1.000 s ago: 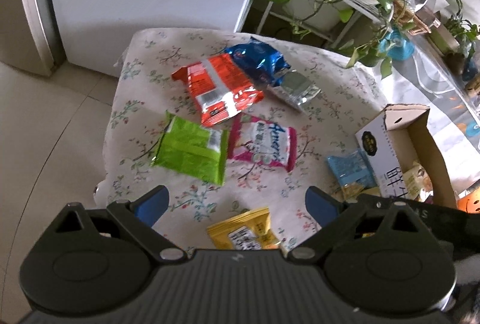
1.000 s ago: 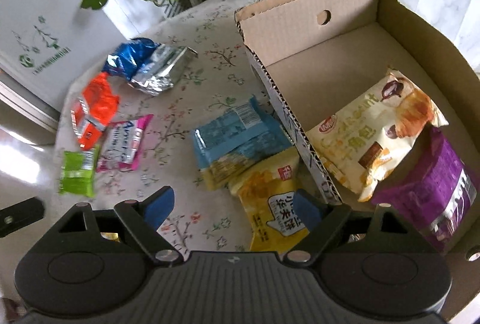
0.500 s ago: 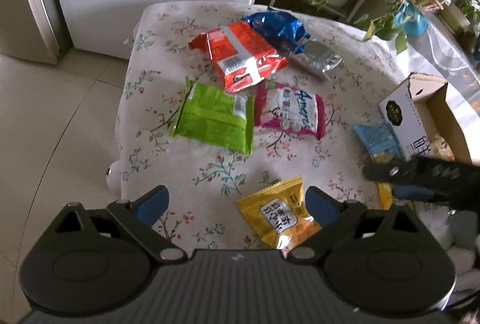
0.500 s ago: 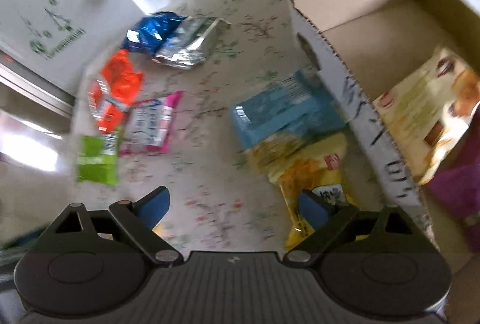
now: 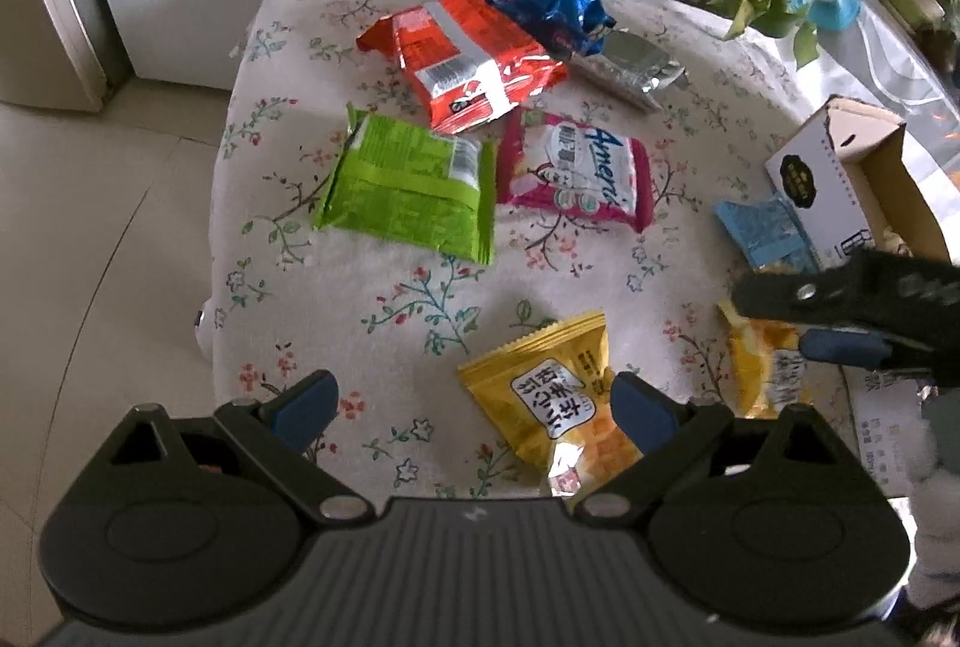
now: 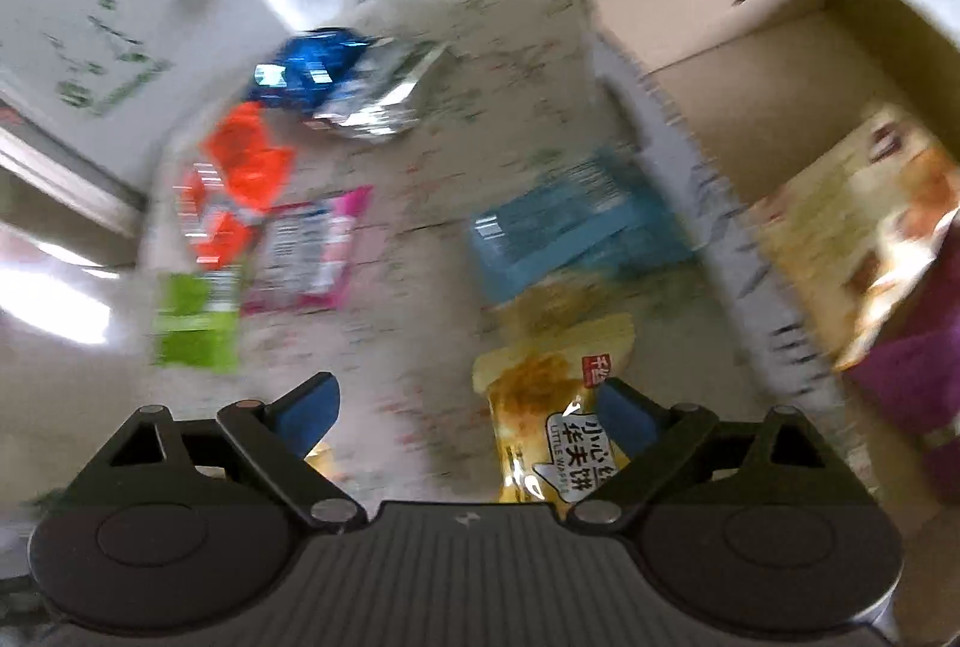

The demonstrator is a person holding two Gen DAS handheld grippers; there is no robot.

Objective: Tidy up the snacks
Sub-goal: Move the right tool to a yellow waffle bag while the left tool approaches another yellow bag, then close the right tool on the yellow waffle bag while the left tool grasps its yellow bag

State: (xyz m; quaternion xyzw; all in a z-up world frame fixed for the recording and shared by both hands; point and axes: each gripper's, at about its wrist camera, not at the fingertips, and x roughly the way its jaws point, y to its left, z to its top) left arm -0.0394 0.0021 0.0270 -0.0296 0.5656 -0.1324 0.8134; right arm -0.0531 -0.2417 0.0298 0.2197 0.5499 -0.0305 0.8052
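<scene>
We have brought the left gripper (image 5: 468, 398) down over the flowered table (image 5: 384, 281), and the packets that sat small and far in its view a second ago now fill it. Its jaws are spread wide with nothing between the pads; the nearer yellow wafer packet (image 5: 555, 395) lies at about one o'clock from it, just under the right-hand finger.

The right gripper (image 6: 465, 404) has just been opening further, and nothing sits between its pads: its jaws stand spread above a second yellow wafer packet (image 6: 549, 410), at about one o'clock in its own view. That view is smeared, so we judge, rather than see clearly, that it has swung from the cardboard box (image 6: 750, 47) toward the table.

The box, at two o'clock from the right gripper, already holds a cream packet (image 6: 852, 221) and a purple packet (image 6: 900, 377). Still out on the cloth are the blue-and-yellow packet (image 6: 570, 233) beside the box wall, plus green (image 5: 408, 185), pink (image 5: 576, 173), red (image 5: 462, 59), dark blue (image 5: 546, 8) and silver (image 5: 630, 62) ones toward twelve o'clock. So both tools look freed for fresh pickups, probably one yellow packet each.
</scene>
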